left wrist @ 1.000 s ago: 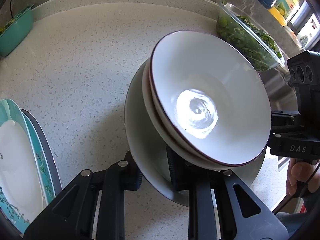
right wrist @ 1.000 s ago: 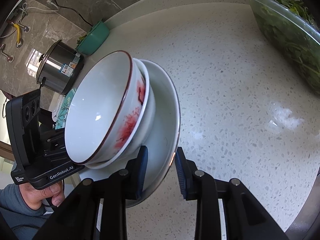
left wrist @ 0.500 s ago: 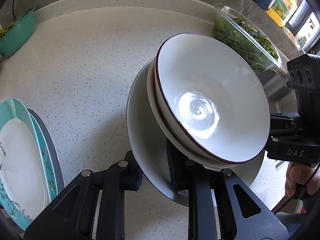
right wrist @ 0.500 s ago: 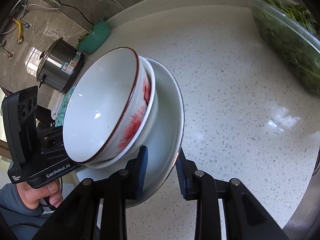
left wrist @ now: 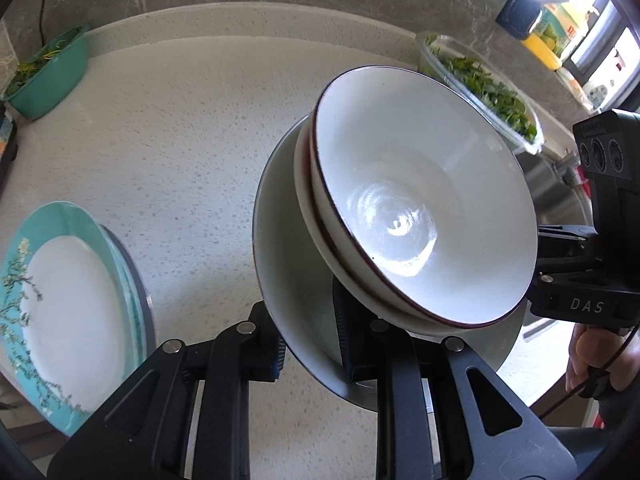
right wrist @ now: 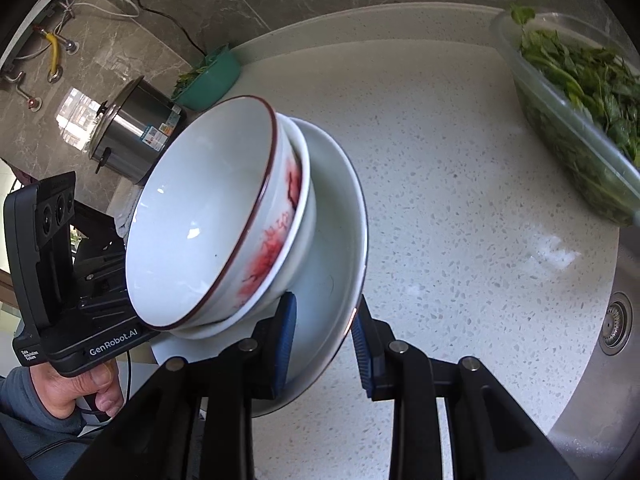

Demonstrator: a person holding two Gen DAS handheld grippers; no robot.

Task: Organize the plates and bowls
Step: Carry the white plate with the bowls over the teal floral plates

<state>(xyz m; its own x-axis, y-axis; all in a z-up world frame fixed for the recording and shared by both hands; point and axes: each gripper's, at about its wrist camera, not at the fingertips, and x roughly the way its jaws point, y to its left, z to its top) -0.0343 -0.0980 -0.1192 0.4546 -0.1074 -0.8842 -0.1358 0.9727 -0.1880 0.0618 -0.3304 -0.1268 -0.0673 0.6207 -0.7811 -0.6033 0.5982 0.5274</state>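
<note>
Lifted higher off the speckled countertop (left wrist: 180, 128), a white plate (left wrist: 288, 264) bearing two nested bowls (left wrist: 420, 216) stays clamped at opposite rims by the left gripper (left wrist: 310, 332) and right gripper (right wrist: 324, 344).

**A home kitchen**

A pale speckled stone desk (right wrist: 460, 168) meets a grey marble-look wall. At the desk's right edge sits a steel sink with a drain (right wrist: 614, 326). Near the back stand a steel cooking pot (right wrist: 136, 136), a teal basin of greens (right wrist: 210, 78) and a clear tub of leafy greens (right wrist: 580, 112). Wall sockets and pipe fittings (right wrist: 52, 56) show on the left.
</note>
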